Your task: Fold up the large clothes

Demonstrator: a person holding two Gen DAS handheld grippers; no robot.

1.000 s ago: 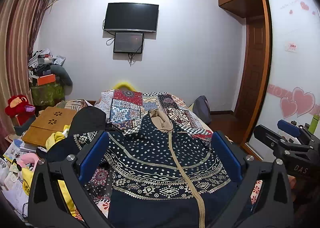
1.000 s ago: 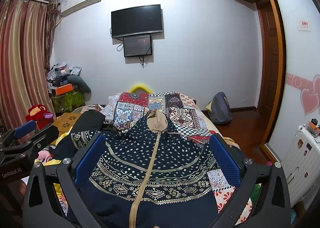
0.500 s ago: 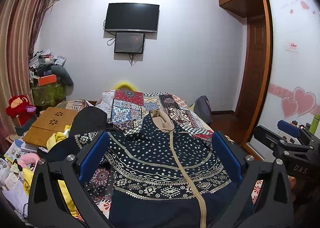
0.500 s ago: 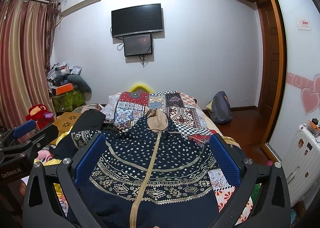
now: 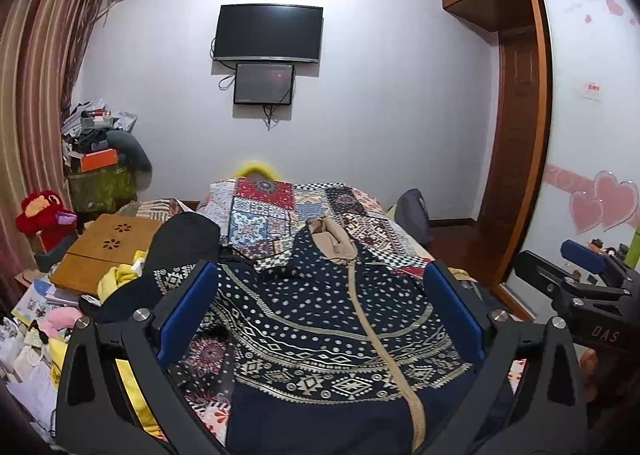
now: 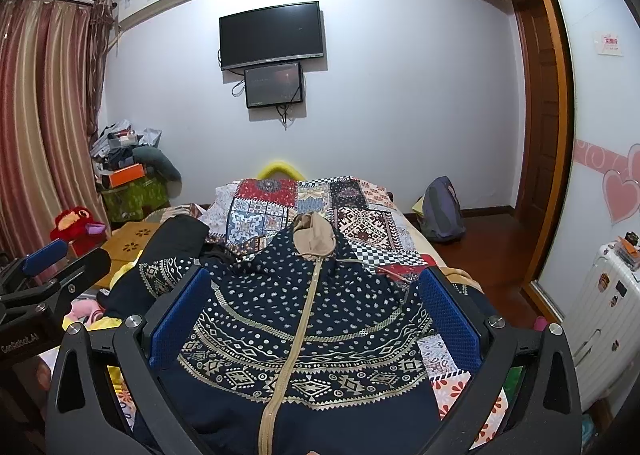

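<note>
A navy patterned zip jacket [image 5: 320,319] with a tan zipper and tan hood lining lies spread front up on the bed, hood far from me; it also shows in the right wrist view [image 6: 304,315]. Its left sleeve [image 5: 176,251] hangs off the bed's left side. My left gripper [image 5: 320,287] is open and empty, held above the jacket's lower half. My right gripper [image 6: 316,291] is open and empty, also above the jacket. The right gripper shows at the right edge of the left wrist view [image 5: 580,287]; the left one shows at the left edge of the right wrist view [image 6: 44,287].
A patchwork quilt [image 5: 288,207] covers the bed. Left of the bed are a wooden folding table [image 5: 108,251], a red plush toy [image 5: 40,211] and piled clutter. A backpack [image 6: 442,209] sits on the floor at right, a white suitcase [image 6: 608,319] nearer.
Almost nothing: both views shift very slightly, the grippers stay open above the jacket.
</note>
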